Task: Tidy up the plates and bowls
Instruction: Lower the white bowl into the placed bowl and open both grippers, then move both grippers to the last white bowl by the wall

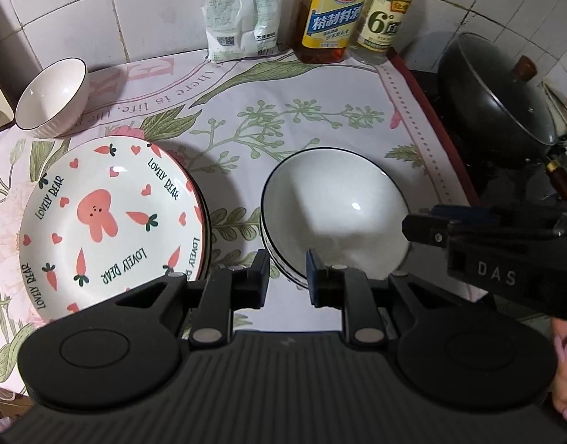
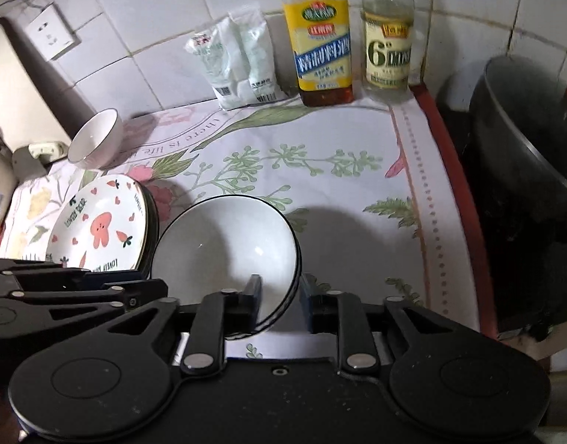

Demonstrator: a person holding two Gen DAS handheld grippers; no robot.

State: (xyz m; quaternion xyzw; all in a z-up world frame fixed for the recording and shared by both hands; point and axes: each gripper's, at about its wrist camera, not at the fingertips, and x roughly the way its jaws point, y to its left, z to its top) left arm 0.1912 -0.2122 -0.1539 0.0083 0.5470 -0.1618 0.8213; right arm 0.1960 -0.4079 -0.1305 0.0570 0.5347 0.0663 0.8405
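bowl stack point(image 2: 224, 248) sat beside plate stack point(image 1: 113, 218) on cloth point(image 1: 320, 111). right gripper point(image 2: 279, 298) straddled its near rim, jaws parted, not pinching; left gripper point(image 1: 285, 273) looked empty, narrow gap. likely releasing; next, small bowl point(image 1: 52, 98) needs fetching.

Plate point(image 1: 109, 222) reads "LOVELY BEAR"; right gripper point(image 1: 424, 229) body reads "DAS".

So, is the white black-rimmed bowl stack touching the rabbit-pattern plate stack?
Apart. The left wrist view shows tablecloth between the bowl stack and the plate stack.
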